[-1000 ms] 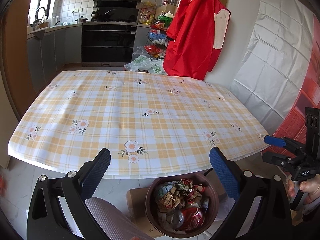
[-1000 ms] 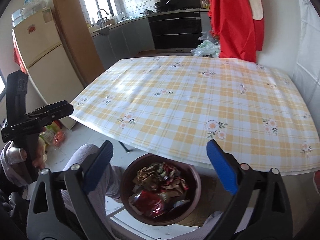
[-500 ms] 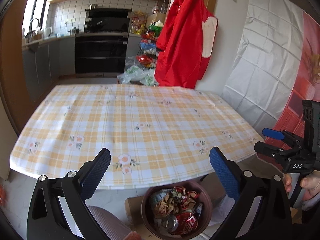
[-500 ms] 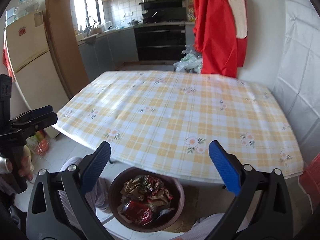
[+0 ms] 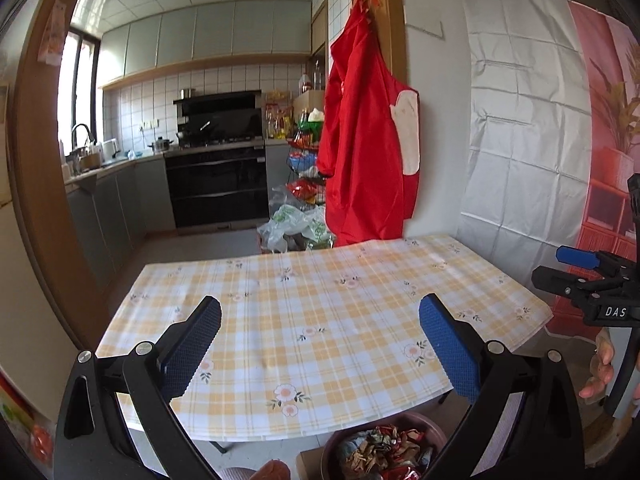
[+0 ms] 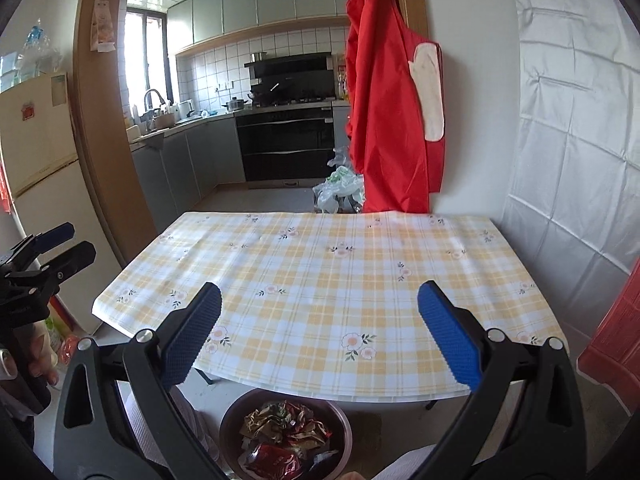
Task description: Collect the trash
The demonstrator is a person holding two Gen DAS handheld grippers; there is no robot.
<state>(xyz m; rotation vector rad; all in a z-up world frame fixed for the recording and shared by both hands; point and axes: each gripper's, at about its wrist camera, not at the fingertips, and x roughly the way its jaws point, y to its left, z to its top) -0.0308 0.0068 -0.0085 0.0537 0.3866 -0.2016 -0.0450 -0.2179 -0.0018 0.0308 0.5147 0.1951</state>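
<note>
One brown round bin (image 6: 286, 438) sits on the floor just below the near edge of the table (image 6: 328, 280), partly tucked under the overhang of the yellow plaid floral tablecloth (image 5: 320, 320). It is filled with crumpled wrappers (image 6: 280, 424) in gold, red and silver, and a red foil packet (image 6: 272, 460) lies at the near side of the heap, its long axis running roughly left to right in the right wrist view. In the left wrist view the same bin (image 5: 384, 446) shows only its far half, packed with the same crushed trash. The left gripper (image 5: 320, 354) hangs above the table's near edge with its blue-padded jaws spread wide and nothing between them. The right gripper (image 6: 320, 340) is likewise spread apart and holds nothing, poised over the tablecloth's front edge. A red apron (image 6: 394, 108) hangs on the wall beyond the table.
</note>
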